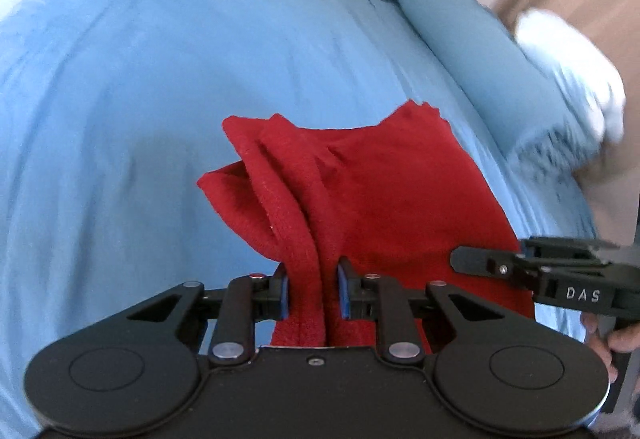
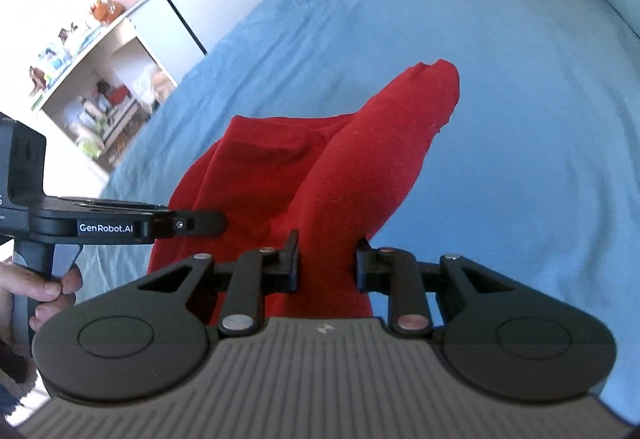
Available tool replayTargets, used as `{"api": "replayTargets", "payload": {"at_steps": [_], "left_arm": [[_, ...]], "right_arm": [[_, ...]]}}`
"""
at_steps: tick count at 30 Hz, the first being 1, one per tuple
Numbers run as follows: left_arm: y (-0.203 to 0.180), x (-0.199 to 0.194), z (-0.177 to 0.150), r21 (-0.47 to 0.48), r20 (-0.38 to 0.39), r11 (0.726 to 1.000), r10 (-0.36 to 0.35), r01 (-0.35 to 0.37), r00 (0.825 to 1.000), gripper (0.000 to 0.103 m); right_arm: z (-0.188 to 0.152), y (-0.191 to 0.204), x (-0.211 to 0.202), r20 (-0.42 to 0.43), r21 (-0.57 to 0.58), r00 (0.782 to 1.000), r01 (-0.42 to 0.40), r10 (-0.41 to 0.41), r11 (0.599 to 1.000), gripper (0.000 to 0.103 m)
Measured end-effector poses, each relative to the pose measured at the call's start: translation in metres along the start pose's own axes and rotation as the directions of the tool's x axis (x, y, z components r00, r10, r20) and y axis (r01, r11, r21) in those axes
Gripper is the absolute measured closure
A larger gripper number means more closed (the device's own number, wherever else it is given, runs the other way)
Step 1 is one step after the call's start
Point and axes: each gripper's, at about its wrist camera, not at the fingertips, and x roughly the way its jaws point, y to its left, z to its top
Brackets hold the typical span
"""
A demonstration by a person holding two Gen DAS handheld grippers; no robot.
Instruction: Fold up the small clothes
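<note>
Left wrist view: left gripper (image 1: 312, 291) clamps the red cloth (image 1: 372, 191) above the blue bed (image 1: 160, 79); right gripper (image 2: 327, 263) clamps another bunch.

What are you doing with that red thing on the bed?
A person is folding a small red garment over a bed with a blue sheet, using a handheld gripper in each hand. The left gripper has its jaws pinched on a bunched edge of the cloth, and the right gripper is clamped on another part. The garment hangs between them, lifted off the sheet, not yet folded flat.
</note>
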Motion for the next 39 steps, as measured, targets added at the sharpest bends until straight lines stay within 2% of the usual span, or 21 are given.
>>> {"api": "replayTargets", "payload": {"at_steps": [5,8,10,13,17,18,20,21,24,27,31,36,39], "left_arm": [[-0.026,0.043,-0.043,0.033,-0.054,0.999,-0.005,0.007,0.999,0.079],[-0.033,0.061,-0.068,0.043,-0.055,0.999,0.032,-0.030,0.998,0.079],[-0.035,0.070,-0.076,0.056,-0.043,0.995,0.080,-0.077,0.996,0.079],[-0.032,0.077,-0.079,0.040,-0.043,0.995,0.091,-0.089,0.995,0.078],[-0.034,0.081,-0.078,0.068,-0.045,0.992,0.111,-0.108,0.993,0.076],[-0.036,0.079,-0.081,0.071,-0.046,0.991,0.115,-0.111,0.992,0.072],[-0.034,0.073,-0.079,0.062,-0.047,0.990,0.131,-0.128,0.990,0.061],[-0.033,0.068,-0.080,0.054,-0.040,0.989,0.143,-0.140,0.989,0.051],[-0.036,0.051,-0.080,0.045,0.013,0.981,0.186,-0.186,0.982,0.021],[-0.031,0.046,-0.081,0.038,0.034,0.973,0.229,-0.230,0.973,0.019],[-0.017,0.060,-0.087,0.015,-0.003,0.965,0.263,-0.263,0.965,0.019],[-0.008,0.076,-0.093,0.028,-0.034,0.957,0.289,-0.288,0.957,0.019],[-0.011,0.065,-0.088,0.020,-0.016,0.958,0.287,-0.287,0.958,0.021]], "right_arm": [[-0.061,-0.026,-0.015,-0.042,0.003,0.999,0.033,-0.033,0.999,0.063],[-0.089,-0.045,-0.006,-0.041,0.033,0.998,0.043,-0.041,0.999,0.063],[-0.105,-0.057,-0.001,-0.032,0.043,0.998,0.059,-0.057,0.997,0.063],[-0.118,-0.071,0.004,-0.026,0.070,0.998,0.055,-0.054,0.996,0.061],[-0.124,-0.076,0.006,-0.030,0.066,0.998,0.055,-0.053,0.996,0.060],[-0.122,-0.076,0.007,-0.034,0.061,0.998,0.056,-0.054,0.997,0.057],[-0.116,-0.073,0.008,-0.044,0.056,0.997,0.066,-0.063,0.996,0.049],[-0.114,-0.074,0.006,-0.047,0.059,0.996,0.077,-0.074,0.995,0.040],[-0.111,-0.071,-0.005,-0.030,0.067,0.995,0.096,-0.094,0.993,0.025],[-0.110,-0.070,-0.016,0.008,0.041,0.988,0.155,-0.155,0.987,0.020],[-0.111,-0.079,-0.011,-0.003,0.049,0.976,0.216,-0.216,0.975,0.020],[-0.117,-0.088,0.002,-0.021,0.052,0.971,0.239,-0.239,0.970,0.020],[-0.114,-0.084,-0.005,-0.001,0.062,0.972,0.237,-0.237,0.970,0.020]]}}
